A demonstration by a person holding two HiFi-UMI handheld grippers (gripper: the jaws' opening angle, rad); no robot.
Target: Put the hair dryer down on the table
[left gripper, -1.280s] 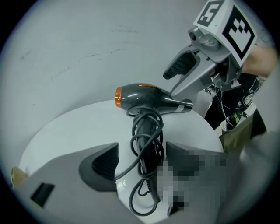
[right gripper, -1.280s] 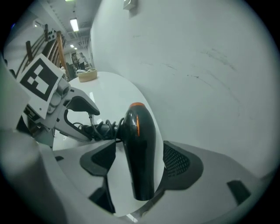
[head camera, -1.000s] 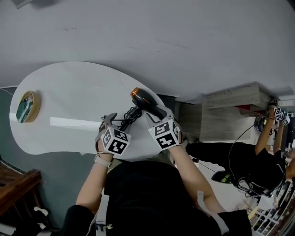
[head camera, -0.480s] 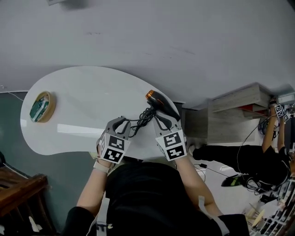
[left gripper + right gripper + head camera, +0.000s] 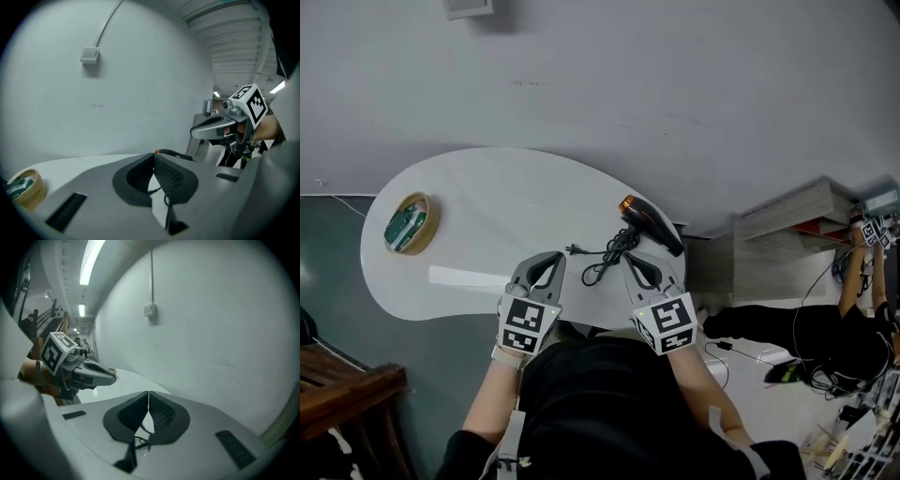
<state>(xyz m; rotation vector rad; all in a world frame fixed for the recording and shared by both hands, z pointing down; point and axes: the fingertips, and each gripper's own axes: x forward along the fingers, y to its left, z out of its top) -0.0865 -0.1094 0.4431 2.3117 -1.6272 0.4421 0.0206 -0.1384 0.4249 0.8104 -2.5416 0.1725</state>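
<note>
The black hair dryer (image 5: 650, 223) with an orange end lies on the white table (image 5: 478, 197) near its right edge, and its cord (image 5: 605, 258) is coiled in front of it. My left gripper (image 5: 549, 263) hovers just left of the cord, clear of it. The right gripper (image 5: 635, 263) hovers just right of the cord, short of the dryer. Both have just been closing with nothing between the jaws, and both are shut and empty. In the left gripper view the dryer (image 5: 174, 153) shows just past the closed left gripper (image 5: 153, 158). The right gripper view shows cord (image 5: 140, 442) below the right gripper (image 5: 148, 397).
A round bamboo-coloured container (image 5: 410, 223) sits at the table's left end. A grey wall with a small box (image 5: 469, 7) stands behind. A wooden cabinet (image 5: 787, 230) stands to the right, with another person (image 5: 825, 328) beyond it. Dark wooden furniture (image 5: 347, 394) is at lower left.
Both grippers have drawn back and up from the hair dryer and cord, and their jaws have closed empty. The dryer and cord stay on the table.
</note>
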